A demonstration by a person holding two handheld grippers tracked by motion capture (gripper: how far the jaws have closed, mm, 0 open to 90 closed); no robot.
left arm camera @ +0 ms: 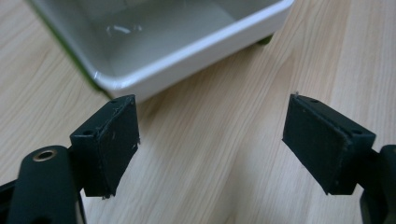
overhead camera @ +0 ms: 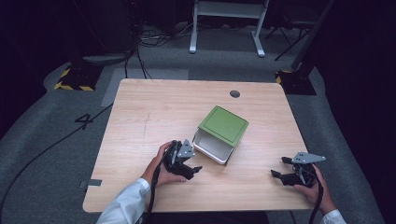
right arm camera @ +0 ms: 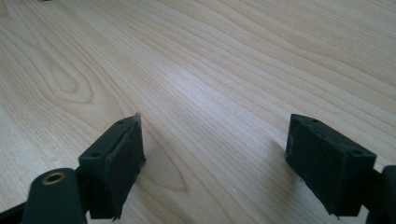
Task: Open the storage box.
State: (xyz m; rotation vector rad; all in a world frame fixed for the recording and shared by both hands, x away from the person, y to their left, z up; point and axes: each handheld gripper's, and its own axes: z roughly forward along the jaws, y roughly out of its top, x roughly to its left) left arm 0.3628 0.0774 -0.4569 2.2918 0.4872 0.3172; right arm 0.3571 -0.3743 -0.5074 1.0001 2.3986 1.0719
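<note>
A pale, light-brown wood grain is being shown by the table (overhead camera: 154, 116), with a small dark grey round disc (overhead camera: 235, 94) set near its far edge. A flat green outer face and a white inside and rim are being displayed by the box (overhead camera: 223, 127), while both the left gripper (overhead camera: 192, 171) and the right gripper (overhead camera: 279, 167) are being seen in black, each topped by a grey plate. White is being worn on the sleeve (overhead camera: 127, 205) at the near left, and yellow-and-black hazard stripes are being carried by the dark base (overhead camera: 74, 79) on the grey floor (overhead camera: 56, 126) at the far left.
</note>
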